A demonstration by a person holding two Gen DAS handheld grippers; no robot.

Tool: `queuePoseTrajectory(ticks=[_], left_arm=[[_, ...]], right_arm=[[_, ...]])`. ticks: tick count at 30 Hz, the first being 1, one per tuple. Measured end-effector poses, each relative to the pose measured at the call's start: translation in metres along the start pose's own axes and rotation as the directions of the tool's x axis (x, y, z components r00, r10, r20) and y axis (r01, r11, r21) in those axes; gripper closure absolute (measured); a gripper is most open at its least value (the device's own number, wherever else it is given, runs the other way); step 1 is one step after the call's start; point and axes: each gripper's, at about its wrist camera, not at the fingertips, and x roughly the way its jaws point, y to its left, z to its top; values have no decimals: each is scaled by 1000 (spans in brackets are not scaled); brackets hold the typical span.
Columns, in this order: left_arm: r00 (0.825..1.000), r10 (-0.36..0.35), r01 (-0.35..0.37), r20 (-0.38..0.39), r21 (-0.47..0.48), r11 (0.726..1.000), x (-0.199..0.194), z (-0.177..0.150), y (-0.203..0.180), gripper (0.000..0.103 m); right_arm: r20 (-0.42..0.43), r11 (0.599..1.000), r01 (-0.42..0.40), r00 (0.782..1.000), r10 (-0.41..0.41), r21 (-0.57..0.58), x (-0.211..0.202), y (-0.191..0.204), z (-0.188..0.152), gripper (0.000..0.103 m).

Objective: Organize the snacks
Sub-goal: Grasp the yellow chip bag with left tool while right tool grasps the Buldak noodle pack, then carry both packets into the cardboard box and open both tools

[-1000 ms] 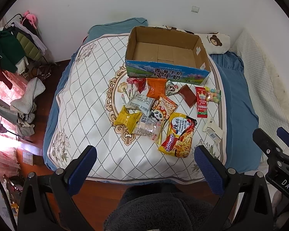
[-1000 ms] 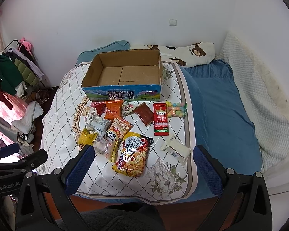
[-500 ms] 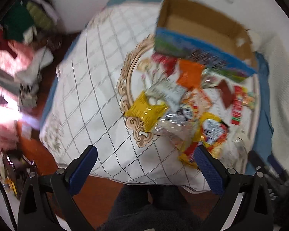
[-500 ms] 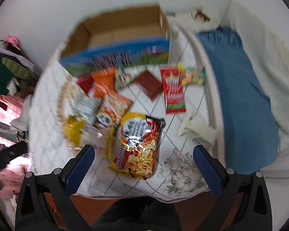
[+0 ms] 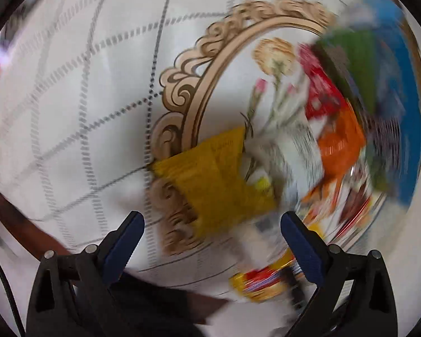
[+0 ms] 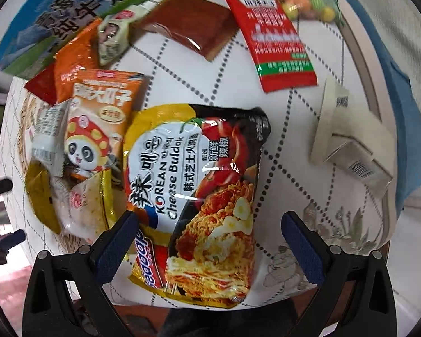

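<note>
The noodle pack point(image 6: 199, 196) reads "KOREAN Cheese Buldak" with "韩式芝士火鸡面" and "新鲜辣椒". Above it, the box point(image 6: 70, 8) shows "牛奶". The left wrist view is too blurred to read.

- Left gripper point(image 5: 212, 236): black plastic arms are seen, tipped with ribbed dark-blue pads point(image 5: 123, 243); silver screw heads are set along each arm.
- A thin black cable is seen at the lower left edge.
- Right gripper point(image 6: 209, 237): black arms, blue pads point(image 6: 301, 243) and silver screws are likewise shown.
</note>
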Motion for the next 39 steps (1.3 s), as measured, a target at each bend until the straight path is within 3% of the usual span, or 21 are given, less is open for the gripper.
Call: queuePoseTrajectory(ticks=[2, 4, 6, 8, 9, 10, 12, 14, 16, 17, 19, 23, 26, 28, 31, 39], left_arm=[[999, -16, 15, -43, -42, 999, 19, 8, 6, 30], [997, -31, 28, -77, -47, 999, 36, 12, 6, 46], [997, -11, 11, -74, -8, 1000, 41, 10, 5, 48], [998, 45, -42, -32, 98, 994, 37, 8, -3, 49], [995, 102, -102, 8, 187, 977, 33, 3, -9, 49], [985, 164, -173, 56, 276, 945, 30, -2, -15, 50], [945, 285, -328, 162, 467, 821, 28, -19, -23, 50], [906, 359, -421, 224, 559, 714, 32, -33, -21, 50], [893, 376, -445, 246, 600, 664, 37, -42, -14, 47], [889, 383, -452, 250, 608, 653, 39, -44, -12, 47], [902, 363, -429, 235, 596, 679, 39, -43, -6, 43], [951, 259, -310, 170, 499, 809, 32, -35, 11, 26], [963, 216, -267, 161, 449, 853, 20, -25, 25, 26], [966, 198, -253, 168, 440, 861, 11, -11, 42, 30], [953, 219, -293, 209, 449, 844, -8, -14, 57, 59], [939, 207, -320, 275, 475, 820, -85, -52, 93, 63]], right_arm=[[-11, 999, -24, 1000, 24, 28, 7, -2, 0, 1], [-18, 999, -39, 999, 40, 37, 13, -2, -1, 3], [-17, 999, -37, 999, 37, 18, 19, 4, 0, 10], [-19, 999, -32, 999, 31, -20, 19, 17, -2, 17], [-17, 999, -15, 1000, 15, -41, 19, 20, -4, 20], [-15, 997, 3, 1000, -4, -74, 19, 25, -6, 22], [-19, 991, 18, 1000, -20, -136, 20, 32, -11, 23], [-25, 976, 48, 998, -55, -212, 24, 38, -19, 23], [-19, 964, 73, 997, -81, -257, 24, 44, -24, 23], [-17, 961, 80, 996, -88, -265, 24, 47, -26, 23], [-15, 957, 102, 994, -111, -272, 29, 58, -27, 17], [-4, 950, 153, 987, -160, -273, 62, 73, -24, 12], [18, 946, 185, 982, -187, -265, 82, 81, -30, 14], [31, 944, 191, 981, -190, -268, 87, 83, -33, 15], [42, 943, 195, 981, -191, -269, 89, 83, -44, 15], [73, 966, 160, 986, -148, -201, 81, 63, -85, 19]])
